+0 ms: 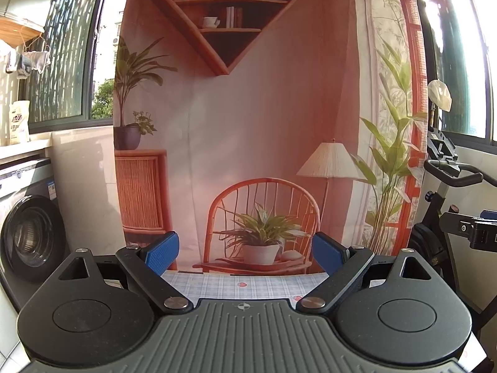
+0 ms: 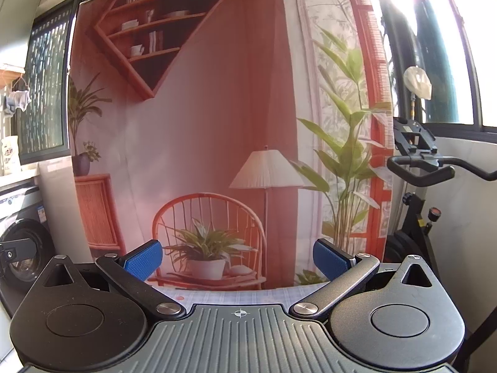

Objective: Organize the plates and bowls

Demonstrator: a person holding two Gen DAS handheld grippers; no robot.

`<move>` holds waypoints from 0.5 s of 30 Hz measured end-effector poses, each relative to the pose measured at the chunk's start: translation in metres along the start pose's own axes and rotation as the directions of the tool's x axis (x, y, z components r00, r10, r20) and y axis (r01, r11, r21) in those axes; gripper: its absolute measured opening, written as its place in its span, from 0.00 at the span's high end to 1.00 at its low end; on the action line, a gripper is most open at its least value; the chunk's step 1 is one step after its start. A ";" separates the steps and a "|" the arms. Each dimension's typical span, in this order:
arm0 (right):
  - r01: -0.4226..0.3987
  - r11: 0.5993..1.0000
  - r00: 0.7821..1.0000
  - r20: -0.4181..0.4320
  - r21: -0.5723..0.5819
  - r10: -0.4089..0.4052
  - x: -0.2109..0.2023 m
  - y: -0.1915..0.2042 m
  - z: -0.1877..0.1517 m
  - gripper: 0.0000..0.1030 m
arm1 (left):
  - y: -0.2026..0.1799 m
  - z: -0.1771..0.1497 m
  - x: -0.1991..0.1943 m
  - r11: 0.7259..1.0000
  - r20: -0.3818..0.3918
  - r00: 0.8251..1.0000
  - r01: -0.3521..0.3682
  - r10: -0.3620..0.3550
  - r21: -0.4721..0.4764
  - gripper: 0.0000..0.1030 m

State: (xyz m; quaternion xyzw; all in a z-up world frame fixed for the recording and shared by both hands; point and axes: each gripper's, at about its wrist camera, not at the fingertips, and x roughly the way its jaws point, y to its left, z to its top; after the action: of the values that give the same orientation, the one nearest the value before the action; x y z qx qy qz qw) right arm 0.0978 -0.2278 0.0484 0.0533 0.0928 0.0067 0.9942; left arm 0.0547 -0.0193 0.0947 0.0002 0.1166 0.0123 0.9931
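No plates or bowls show in either view. My left gripper (image 1: 247, 250) is open and empty, its blue pads wide apart, held level above the far edge of a table with a pale checked cloth (image 1: 245, 286). My right gripper (image 2: 237, 256) is also open and empty, above the same cloth (image 2: 236, 295). Both point at a printed backdrop of a room (image 1: 242, 124). The right gripper's body shows at the right edge of the left wrist view (image 1: 475, 230); the left gripper's body shows at the left edge of the right wrist view (image 2: 15, 250).
A washing machine (image 1: 31, 236) stands at the left under a counter with a detergent bag (image 1: 19, 121). An exercise bike (image 2: 419, 180) stands at the right by the windows. The backdrop (image 2: 198, 124) hangs just behind the table's far edge.
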 end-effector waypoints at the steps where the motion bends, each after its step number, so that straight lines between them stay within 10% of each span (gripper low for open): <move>1: 0.000 1.000 1.000 0.001 0.000 0.000 0.000 0.000 0.000 0.00 | 0.001 0.000 -0.001 1.000 0.002 1.000 -0.006 0.006 -0.001 0.09; 15: -0.002 1.000 1.000 0.001 0.003 0.002 -0.004 0.003 0.002 0.00 | 0.003 0.001 -0.002 1.000 0.003 1.000 -0.030 0.030 0.001 0.09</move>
State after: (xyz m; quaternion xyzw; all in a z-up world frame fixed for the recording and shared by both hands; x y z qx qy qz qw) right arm 0.0945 -0.2250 0.0515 0.0550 0.0920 0.0074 0.9942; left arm 0.0526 -0.0167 0.0957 0.0023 0.1152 0.0271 0.9930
